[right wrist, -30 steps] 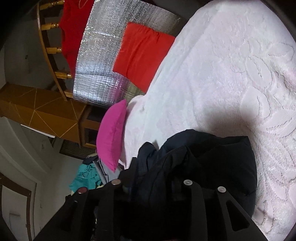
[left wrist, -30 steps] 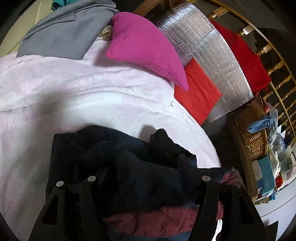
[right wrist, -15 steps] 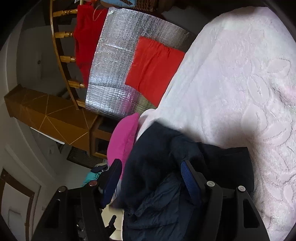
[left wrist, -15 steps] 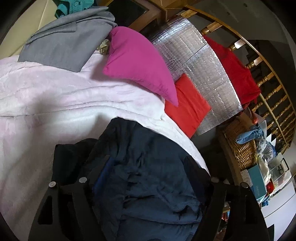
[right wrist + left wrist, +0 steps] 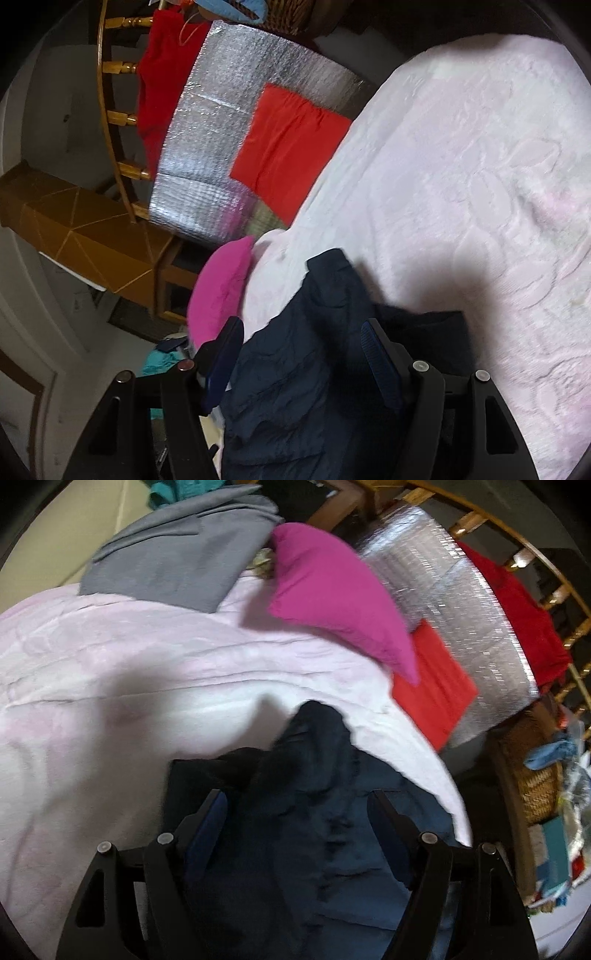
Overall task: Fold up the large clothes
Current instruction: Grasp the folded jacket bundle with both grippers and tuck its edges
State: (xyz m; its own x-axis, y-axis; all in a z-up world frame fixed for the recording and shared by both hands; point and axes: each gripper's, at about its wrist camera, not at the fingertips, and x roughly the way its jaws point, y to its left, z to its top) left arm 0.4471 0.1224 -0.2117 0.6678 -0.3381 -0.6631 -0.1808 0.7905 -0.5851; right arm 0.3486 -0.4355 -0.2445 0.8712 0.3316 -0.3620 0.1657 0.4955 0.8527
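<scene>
The dark navy jacket point(image 5: 314, 823) lies bunched at the near edge of the bed, on the pale pink blanket point(image 5: 110, 686), and part of it seems to hang over the edge toward the floor — a sensible spot for it, since the wide, flat blanket gives room to spread a bulky garment before folding. In the left wrist view the left gripper point(image 5: 297, 805) stands with its fingers spread wide, the puffy fabric filling the gap between them but not pinched; the blue pads point(image 5: 207, 830) sit apart from each other with cloth merely lying between. The right gripper point(image 5: 301, 334) is likewise unclenched, its two fingers straddling a raised fold of the jacket without closing on it. Both tools appear placed on either side of the heap so that each can take a separate hold — probably a shoulder or hem — and pull the garment flat. A narrow tongue of the jacket points up the bed toward the magenta pillow point(image 5: 332, 594), which rests near the head of the bed beside a grey garment point(image 5: 177, 554). Beyond the bed's side a silver quilted mat point(image 5: 454, 602) leans against a wooden railing point(image 5: 517, 557), with a red cloth point(image 5: 436, 686) against it; these lie well apart from the jacket. The folding itself looks barely begun, as the jacket is crumpled, not laid out.
</scene>
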